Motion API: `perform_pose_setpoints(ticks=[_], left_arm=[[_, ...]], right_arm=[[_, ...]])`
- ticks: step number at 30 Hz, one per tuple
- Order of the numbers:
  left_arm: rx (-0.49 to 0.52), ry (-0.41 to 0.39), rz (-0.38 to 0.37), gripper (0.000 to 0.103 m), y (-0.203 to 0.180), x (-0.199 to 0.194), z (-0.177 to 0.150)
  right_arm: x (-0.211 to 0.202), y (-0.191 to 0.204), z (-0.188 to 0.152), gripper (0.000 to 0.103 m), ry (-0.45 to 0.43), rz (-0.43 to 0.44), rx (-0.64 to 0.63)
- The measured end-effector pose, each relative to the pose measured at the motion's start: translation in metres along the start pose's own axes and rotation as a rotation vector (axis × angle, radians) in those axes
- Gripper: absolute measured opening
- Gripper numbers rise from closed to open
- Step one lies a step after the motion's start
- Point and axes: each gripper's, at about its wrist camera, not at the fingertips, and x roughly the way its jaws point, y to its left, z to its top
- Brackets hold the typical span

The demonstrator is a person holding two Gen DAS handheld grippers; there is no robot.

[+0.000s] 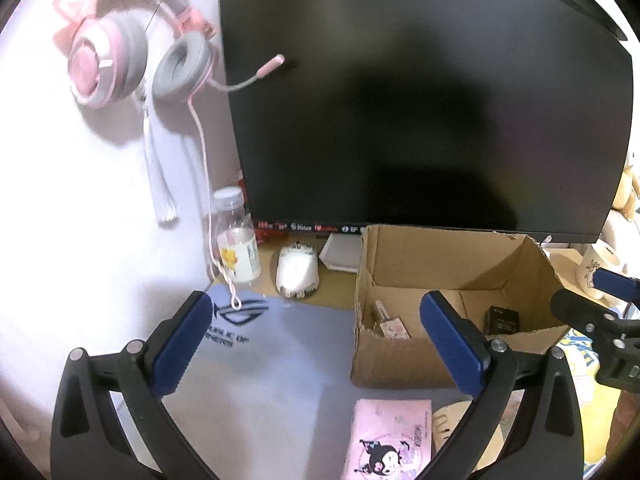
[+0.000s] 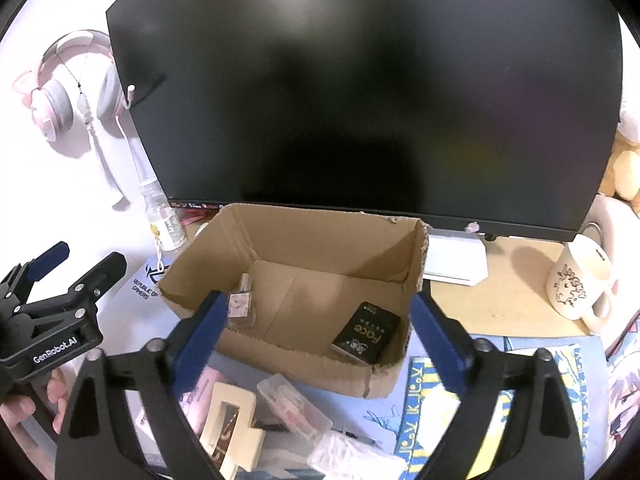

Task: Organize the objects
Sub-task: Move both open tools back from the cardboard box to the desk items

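Observation:
An open cardboard box (image 1: 400, 364) (image 2: 288, 240) stands on the desk before the monitor. Inside lie a small perfume bottle (image 1: 386, 320) (image 2: 241, 305) at the left and a black "Face" box (image 1: 503, 320) (image 2: 366, 334) at the right. My left gripper (image 1: 316, 340) (image 2: 80, 264) hangs open and empty to the left of the box, over the grey mouse mat. My right gripper (image 2: 318, 336) (image 1: 588, 294) is open over the box's near wall, nothing between its pads. In front of the box lie a pink Kuromi pouch (image 1: 390, 440), a cream hair claw (image 2: 232, 428) and a clear plastic case (image 2: 296, 404).
A large dark monitor (image 1: 420, 100) fills the back. A pink headset (image 1: 120, 56) hangs on the left wall, with a bottle (image 1: 238, 248) and white mouse (image 1: 297, 272) below. A cream mug (image 2: 576, 284) stands at the right. A hand (image 2: 24, 412) holds the left gripper.

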Motion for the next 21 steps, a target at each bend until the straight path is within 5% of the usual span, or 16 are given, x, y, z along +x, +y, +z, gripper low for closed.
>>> perform_pose_setpoints(ticks=[21], left_arm=[[-0.015,0.023,0.004,0.103,-0.001,-0.030,-0.050]], right_arm=[[-0.043,-0.018,-0.056,0.103,0.035,-0.027,0.013]])
